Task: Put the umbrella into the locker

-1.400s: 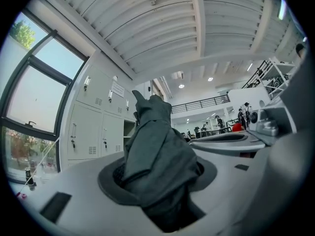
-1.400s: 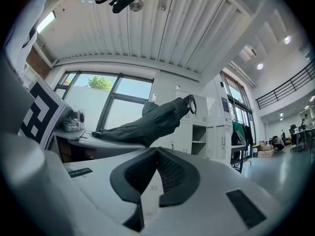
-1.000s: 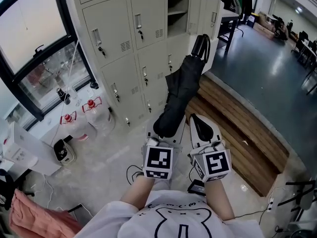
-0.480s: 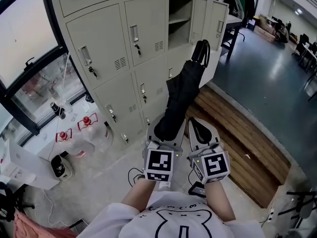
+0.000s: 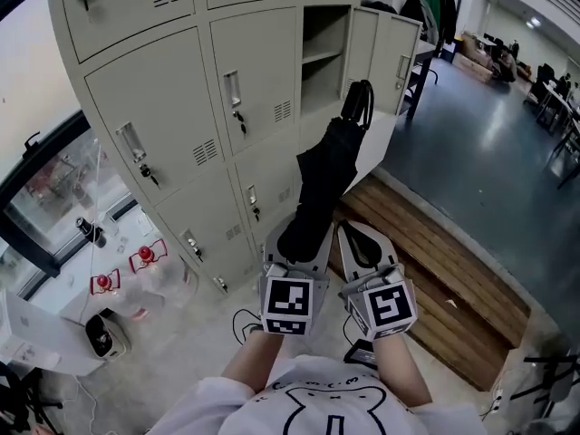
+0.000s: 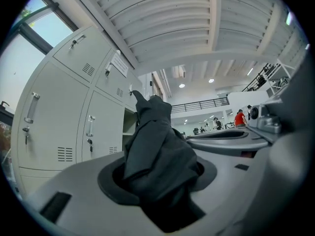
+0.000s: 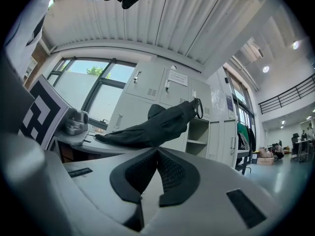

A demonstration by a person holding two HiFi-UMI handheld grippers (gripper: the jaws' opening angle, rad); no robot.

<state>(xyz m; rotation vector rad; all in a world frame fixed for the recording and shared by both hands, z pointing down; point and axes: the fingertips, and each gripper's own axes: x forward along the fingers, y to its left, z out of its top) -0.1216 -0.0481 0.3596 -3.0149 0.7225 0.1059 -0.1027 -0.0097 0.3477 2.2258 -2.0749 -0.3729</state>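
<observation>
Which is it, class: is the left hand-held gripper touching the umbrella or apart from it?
Touching. In the left gripper view, the left hand-held gripper has its jaws clamped on the folded black umbrella.

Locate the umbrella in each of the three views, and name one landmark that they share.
Head view: umbrella at centre, slanting up toward the lockers.
Left gripper view: umbrella fills the centre, clamped between the jaws.
Right gripper view: umbrella left of centre, lying across above the closed jaws.
Shared landmark: the open locker, top centre in the head view, left of the umbrella, right of it.
</observation>
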